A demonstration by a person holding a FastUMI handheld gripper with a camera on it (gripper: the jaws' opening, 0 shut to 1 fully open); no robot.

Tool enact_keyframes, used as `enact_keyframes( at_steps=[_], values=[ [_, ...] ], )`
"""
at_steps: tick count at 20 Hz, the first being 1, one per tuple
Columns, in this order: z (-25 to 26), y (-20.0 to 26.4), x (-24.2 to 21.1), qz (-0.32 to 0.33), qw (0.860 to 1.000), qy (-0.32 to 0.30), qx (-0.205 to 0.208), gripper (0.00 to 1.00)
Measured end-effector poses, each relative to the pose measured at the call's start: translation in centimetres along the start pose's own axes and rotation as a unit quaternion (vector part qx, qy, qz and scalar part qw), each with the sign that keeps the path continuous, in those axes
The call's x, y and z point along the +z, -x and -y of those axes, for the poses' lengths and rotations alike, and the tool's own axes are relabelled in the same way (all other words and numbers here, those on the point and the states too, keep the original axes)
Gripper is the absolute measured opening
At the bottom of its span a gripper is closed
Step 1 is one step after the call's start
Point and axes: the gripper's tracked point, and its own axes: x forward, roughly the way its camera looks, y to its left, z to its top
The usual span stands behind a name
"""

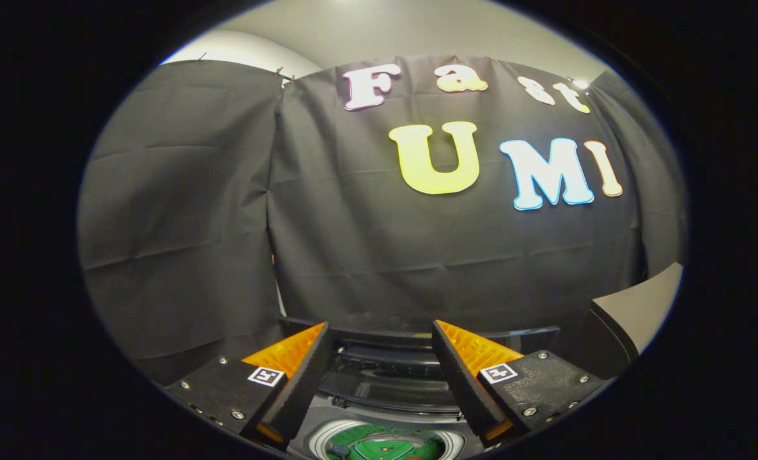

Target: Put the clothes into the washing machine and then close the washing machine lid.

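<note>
The hand-held gripper (379, 358) sits at the bottom centre of the frame with its two fingers spread apart and nothing between them. Below and between the fingers, at the lower centre, lies the washing machine (385, 396): a dark top with its lid (385, 354) raised at the back, just ahead of the fingertips, and a pale round drum rim beneath. Inside the drum is a green cloth (385, 447) with a white-lined pattern. A black cloth wall (225, 223) hangs behind the machine.
</note>
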Motion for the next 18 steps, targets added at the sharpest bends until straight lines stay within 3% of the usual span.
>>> enact_keyframes(
  at_steps=[7,15,18],
  values=[
    [1.0,-5.1,1.2,-0.025,0.999,-0.004,-0.031,0.96],
    [1.8,-9.7,-2.5,-0.139,0.988,-0.041,-0.06,0.96],
    [1.5,-10.1,-3.9,-0.196,0.977,-0.054,-0.068,0.96]
  ],
)
